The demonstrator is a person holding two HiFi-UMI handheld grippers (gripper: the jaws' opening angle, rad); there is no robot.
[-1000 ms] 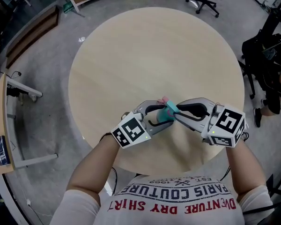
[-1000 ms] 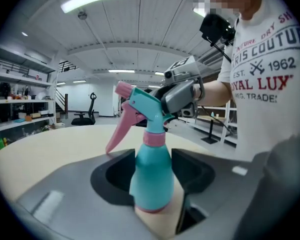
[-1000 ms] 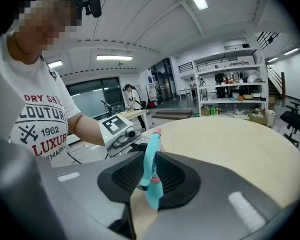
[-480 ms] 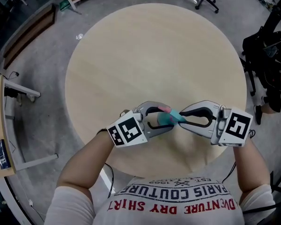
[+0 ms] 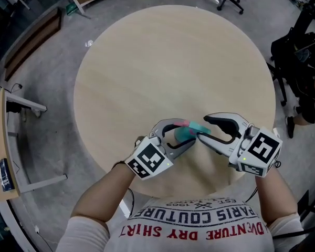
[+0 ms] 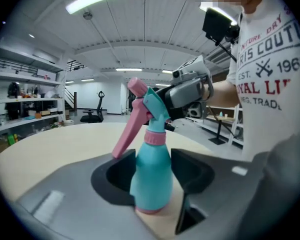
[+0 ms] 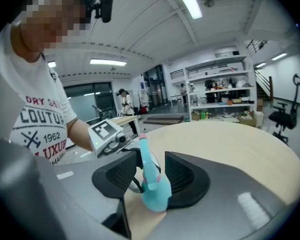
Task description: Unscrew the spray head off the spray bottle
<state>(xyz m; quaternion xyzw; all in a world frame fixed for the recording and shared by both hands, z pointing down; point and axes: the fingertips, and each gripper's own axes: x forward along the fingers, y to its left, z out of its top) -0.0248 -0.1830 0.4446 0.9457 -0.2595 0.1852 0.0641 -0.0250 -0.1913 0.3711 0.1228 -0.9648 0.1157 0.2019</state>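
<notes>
Wood table [image 5: 168, 62], grey floor [image 5: 50, 91], left hand-held gripper [image 5: 184, 134] clamps bottle [image 6: 151, 171], right [image 5: 203, 128] opening round head [image 6: 152, 106]

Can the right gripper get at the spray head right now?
Likely yes: the right gripper has just been opening its jaws, which straddle the spray head without pressing it. Nothing blocks it; the left gripper clamps the bottle below.
</notes>
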